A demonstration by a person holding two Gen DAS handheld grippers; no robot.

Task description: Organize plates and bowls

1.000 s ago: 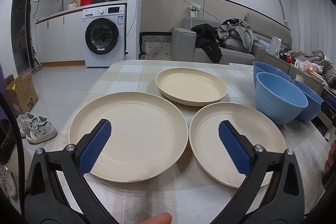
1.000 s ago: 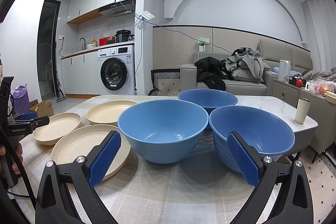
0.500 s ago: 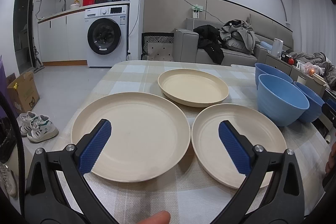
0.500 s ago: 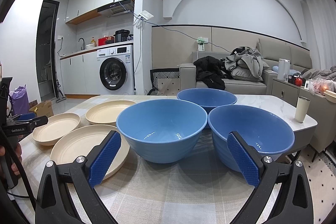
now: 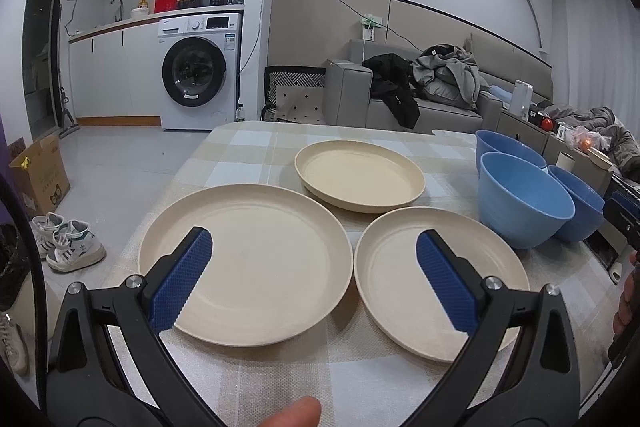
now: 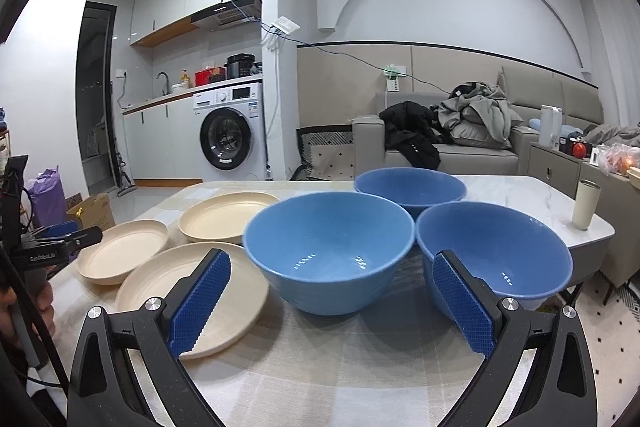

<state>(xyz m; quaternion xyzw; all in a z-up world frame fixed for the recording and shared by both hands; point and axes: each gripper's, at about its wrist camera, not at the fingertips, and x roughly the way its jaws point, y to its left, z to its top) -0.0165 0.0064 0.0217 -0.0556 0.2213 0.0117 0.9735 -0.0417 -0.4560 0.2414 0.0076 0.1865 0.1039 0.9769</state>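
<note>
So far nothing looks organized: three cream plates lie singly on the checked surface (image 5: 260, 147), the big plate (image 5: 246, 263) at 9 o'clock in the left wrist view, a second plate (image 5: 400, 267) just beside it at 3 o'clock, and a deeper plate (image 5: 360, 175) at 12 o'clock. Three blue bowls stand unstacked, close together: the near bowl (image 6: 328, 251), the right bowl (image 6: 496, 259), and the far bowl (image 6: 410, 189) at 12 o'clock. Both the left claw (image 5: 314, 275) and the right claw (image 6: 332, 303) hover spread and hold nothing, so I judge all the stacking remains.

Both views low, sharing plates (image 5: 360, 179)

"GenRobot.AI" on left tongs (image 6: 60, 241)
</note>
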